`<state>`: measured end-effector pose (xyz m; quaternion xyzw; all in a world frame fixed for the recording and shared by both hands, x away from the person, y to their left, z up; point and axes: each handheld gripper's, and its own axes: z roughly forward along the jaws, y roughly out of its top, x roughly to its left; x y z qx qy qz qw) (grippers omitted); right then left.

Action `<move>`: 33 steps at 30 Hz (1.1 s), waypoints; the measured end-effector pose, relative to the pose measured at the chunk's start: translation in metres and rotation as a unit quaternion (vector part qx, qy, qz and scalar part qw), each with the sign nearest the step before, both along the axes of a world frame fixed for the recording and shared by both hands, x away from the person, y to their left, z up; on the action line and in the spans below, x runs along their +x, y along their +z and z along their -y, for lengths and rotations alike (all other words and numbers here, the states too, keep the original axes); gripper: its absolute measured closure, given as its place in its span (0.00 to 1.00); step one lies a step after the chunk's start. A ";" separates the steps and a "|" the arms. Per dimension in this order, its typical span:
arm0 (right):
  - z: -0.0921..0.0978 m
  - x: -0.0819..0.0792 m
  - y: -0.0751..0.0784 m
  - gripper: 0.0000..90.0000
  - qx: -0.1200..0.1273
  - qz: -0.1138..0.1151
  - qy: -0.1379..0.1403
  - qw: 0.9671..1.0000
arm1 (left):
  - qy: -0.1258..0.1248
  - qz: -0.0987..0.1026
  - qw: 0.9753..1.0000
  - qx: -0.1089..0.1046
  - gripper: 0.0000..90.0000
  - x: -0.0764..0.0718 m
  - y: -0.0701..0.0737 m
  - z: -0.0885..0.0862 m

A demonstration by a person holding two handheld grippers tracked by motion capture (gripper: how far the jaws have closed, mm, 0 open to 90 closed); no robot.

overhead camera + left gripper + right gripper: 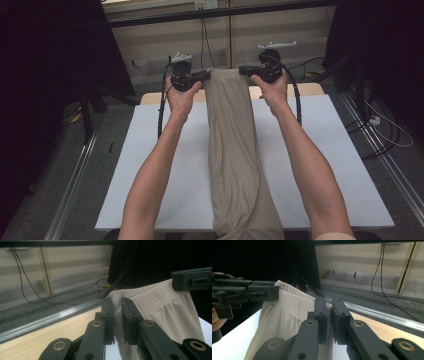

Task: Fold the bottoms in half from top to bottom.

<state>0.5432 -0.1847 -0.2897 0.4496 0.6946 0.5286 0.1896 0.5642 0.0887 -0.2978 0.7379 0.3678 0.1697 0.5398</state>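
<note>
Status: the garment (232, 150) is gripped at both corners of its waistband and held up above the far edge of the bench (150, 165). The left tongs (204, 76) are clamped on the left corner of the band; the right tongs (244, 70) are clamped on the right corner. In the left gripper view, the left tongs (117, 305) have both jaws pressed against a fold of fabric, with the other tongs (192, 280) biting the far corner. The right gripper view gives the mirror arrangement: the right tongs (329, 305) pinch the cloth edge.

Progress, judged from the layout: pick-up and alignment of the waistband appear complete. The garment hangs taut between the two grips and runs lengthwise down the centre of the bench towards the person. Its near end spills over the near edge and is not yet laid out. Lowering the band, flattening and any folding appear to remain.

Garment description: beige, fine-ribbed or mesh-like knit. The waistband (152, 293) is gathered, with small vertical puckers suggesting elastic. The body forms one long narrow strip, apparently doubled along its length, with soft lengthwise creases. The lower part widens slightly and bunches at the near edge. The material appears light and limp; expect sagging when tension between the grips is released.
</note>
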 end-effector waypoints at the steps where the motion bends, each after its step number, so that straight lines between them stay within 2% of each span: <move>1: 0.000 -0.002 0.000 0.94 -0.001 0.000 0.002 1.000 | -0.004 -0.001 1.000 0.003 0.90 -0.002 -0.001 -0.001; 4: 0.001 -0.012 -0.007 0.94 0.001 -0.001 0.013 1.000 | -0.020 -0.003 1.000 0.011 0.90 -0.014 -0.007 -0.004; 7: 0.004 -0.028 -0.015 0.94 0.007 -0.003 0.024 1.000 | -0.037 -0.003 0.999 -0.004 0.90 -0.029 -0.012 -0.008; 10: 0.008 -0.046 -0.020 0.94 0.016 -0.002 0.039 0.999 | -0.058 0.004 0.998 -0.001 0.90 -0.052 -0.017 -0.012; 15: 0.011 -0.090 -0.028 0.94 0.007 -0.005 0.065 0.998 | -0.092 0.005 0.996 0.009 0.90 -0.094 -0.024 -0.016; 19: 0.014 -0.126 -0.036 0.94 0.003 -0.011 0.089 0.996 | -0.123 0.007 0.992 0.019 0.90 -0.128 -0.031 -0.018; 22: 0.015 -0.152 -0.045 0.94 -0.003 -0.014 0.105 0.994 | -0.145 0.010 0.989 0.040 0.90 -0.153 -0.038 -0.019; 29: 0.011 -0.197 -0.077 0.93 -0.020 -0.039 0.139 0.989 | -0.179 -0.011 0.981 0.079 0.90 -0.192 -0.062 -0.024; 31: 0.009 -0.206 -0.086 0.93 -0.024 -0.047 0.148 0.988 | -0.184 -0.027 0.980 0.077 0.90 -0.202 -0.072 -0.027; 32: 0.008 -0.211 -0.091 0.93 -0.026 -0.052 0.153 0.987 | -0.188 -0.030 0.978 0.085 0.90 -0.206 -0.077 -0.028; 33: 0.006 -0.215 -0.095 0.93 -0.030 -0.056 0.157 0.986 | -0.187 -0.031 0.978 0.085 0.89 -0.210 -0.082 -0.028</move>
